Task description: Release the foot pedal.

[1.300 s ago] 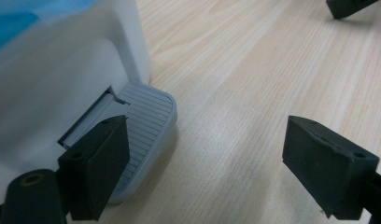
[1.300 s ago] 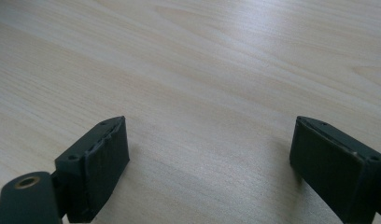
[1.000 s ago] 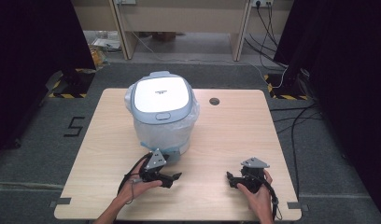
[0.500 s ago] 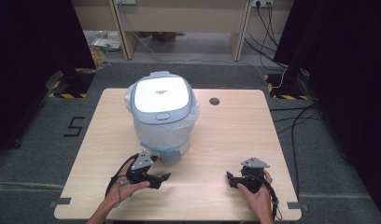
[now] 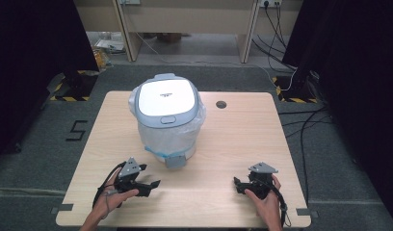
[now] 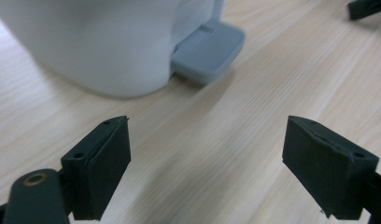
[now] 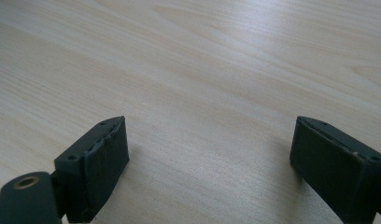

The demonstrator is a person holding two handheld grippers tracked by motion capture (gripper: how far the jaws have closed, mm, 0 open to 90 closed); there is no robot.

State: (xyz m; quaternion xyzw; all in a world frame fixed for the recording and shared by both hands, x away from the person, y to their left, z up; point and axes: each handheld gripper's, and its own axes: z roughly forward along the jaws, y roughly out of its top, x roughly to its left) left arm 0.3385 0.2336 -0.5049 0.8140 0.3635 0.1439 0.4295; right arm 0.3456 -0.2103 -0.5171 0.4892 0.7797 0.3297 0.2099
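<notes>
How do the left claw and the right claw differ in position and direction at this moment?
The left claw lies close to the bin's grey pedal; the right claw lies farther from it. The left claw points right, toward the table's middle; the right claw points left. Both are open, empty, low over the table.

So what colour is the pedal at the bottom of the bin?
Blue-grey. The pedal shows best in the left gripper view, sticking out from the white bin.
</notes>
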